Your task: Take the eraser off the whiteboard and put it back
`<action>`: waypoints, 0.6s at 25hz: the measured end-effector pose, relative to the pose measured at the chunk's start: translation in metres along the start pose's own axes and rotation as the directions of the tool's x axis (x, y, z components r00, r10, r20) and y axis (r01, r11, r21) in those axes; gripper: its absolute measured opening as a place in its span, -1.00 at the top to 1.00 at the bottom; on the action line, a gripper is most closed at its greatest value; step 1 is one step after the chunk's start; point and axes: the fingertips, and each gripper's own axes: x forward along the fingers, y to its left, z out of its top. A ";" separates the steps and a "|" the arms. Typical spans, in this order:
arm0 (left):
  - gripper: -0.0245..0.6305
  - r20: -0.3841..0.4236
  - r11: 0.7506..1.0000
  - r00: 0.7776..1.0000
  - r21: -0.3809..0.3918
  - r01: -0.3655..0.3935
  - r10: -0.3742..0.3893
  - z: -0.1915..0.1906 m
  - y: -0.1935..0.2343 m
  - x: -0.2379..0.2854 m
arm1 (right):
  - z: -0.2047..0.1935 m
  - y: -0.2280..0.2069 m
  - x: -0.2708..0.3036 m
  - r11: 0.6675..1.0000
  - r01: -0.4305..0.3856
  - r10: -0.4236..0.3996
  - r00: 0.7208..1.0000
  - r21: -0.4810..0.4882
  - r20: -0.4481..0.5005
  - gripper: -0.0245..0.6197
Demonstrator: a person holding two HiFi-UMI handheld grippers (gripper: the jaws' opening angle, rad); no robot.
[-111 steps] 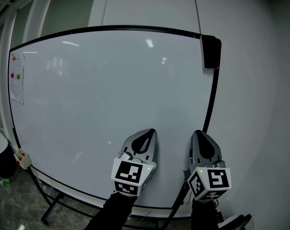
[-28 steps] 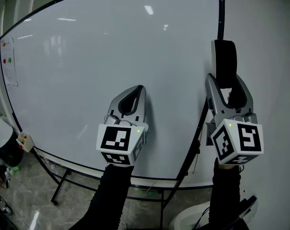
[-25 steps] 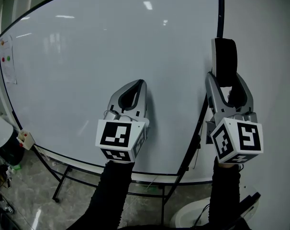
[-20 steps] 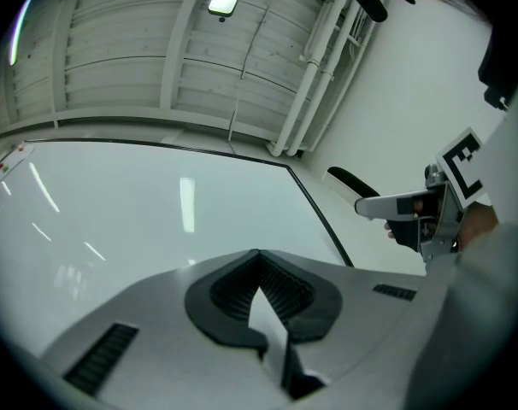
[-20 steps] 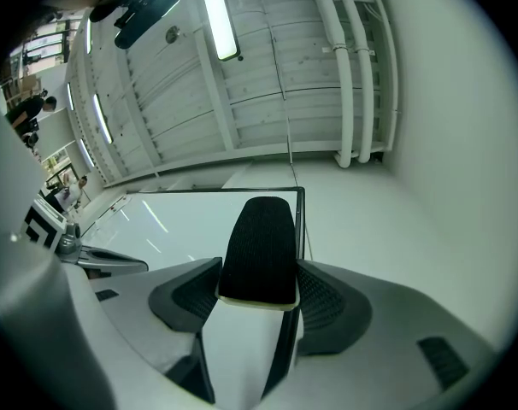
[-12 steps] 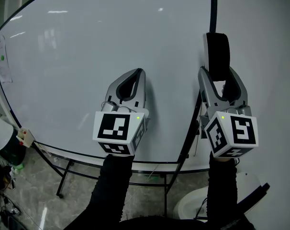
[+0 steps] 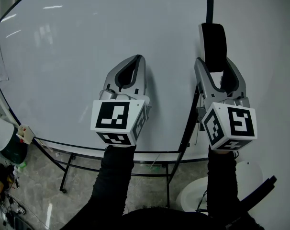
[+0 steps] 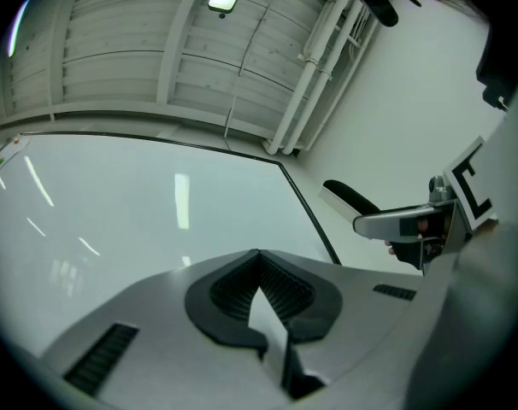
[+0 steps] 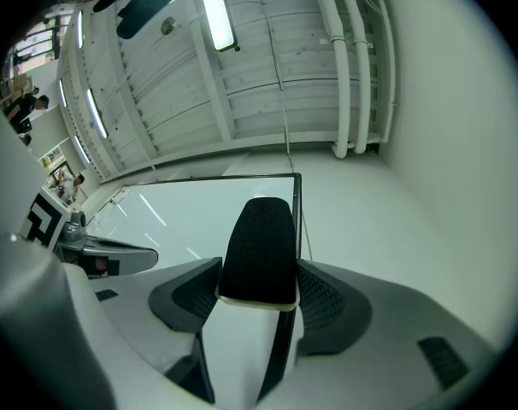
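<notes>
Bright, even light here, from ceiling tube lamps (image 9: 214,7) at the top of both gripper views. They leave pale glare streaks on the whiteboard (image 7: 78,56), upper left in the head view. Every view bows hard at the edges; the gripper views go black in the corners. The eraser (image 9: 259,246) reads sharp; the floor (image 7: 35,200) at lower left is dim and a bit soft.

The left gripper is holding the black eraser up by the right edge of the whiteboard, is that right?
Not the left. The right gripper holds the black eraser by the right edge of the whiteboard; the right gripper view shows its jaws closed on it. The left gripper is shut with nothing in it.
</notes>
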 end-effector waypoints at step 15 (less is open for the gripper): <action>0.91 0.012 0.999 0.999 -0.002 0.042 -0.042 0.003 -0.006 0.005 | -0.005 0.005 0.007 1.000 -0.017 0.017 1.000 -0.002 -0.017 0.06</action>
